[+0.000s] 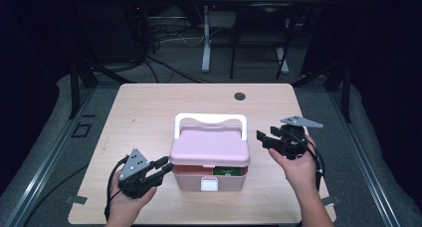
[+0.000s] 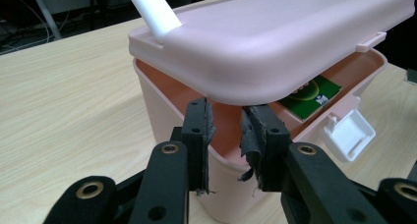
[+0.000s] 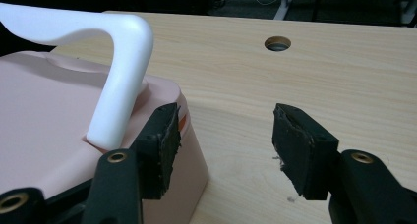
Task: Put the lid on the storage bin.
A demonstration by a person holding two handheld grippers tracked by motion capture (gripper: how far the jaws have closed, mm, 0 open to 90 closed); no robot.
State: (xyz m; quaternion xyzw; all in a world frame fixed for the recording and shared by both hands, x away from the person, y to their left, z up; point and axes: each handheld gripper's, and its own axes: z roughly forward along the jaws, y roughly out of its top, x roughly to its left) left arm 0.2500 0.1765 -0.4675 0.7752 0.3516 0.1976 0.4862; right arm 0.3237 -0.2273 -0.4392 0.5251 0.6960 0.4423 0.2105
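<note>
**Pink box with its lid a little open**

A pink box (image 1: 209,160) sits near the front edge of the table (image 1: 149,107), about in the middle. Its lid (image 2: 275,42) is lifted a bit, so a green packet (image 2: 310,96) shows inside. The white latch (image 1: 209,184) hangs loose at the front, which is why the lid can rise.

The left gripper (image 1: 160,170) is at the box's front left corner. Its jaws are partly spread, right under the lid's edge. It may be propping the lid up, but I cannot tell if it touches.

The right gripper (image 1: 263,140) is beside the box's right side, near the white handle (image 3: 118,67). Its jaws are spread wide and hold nothing.
</note>
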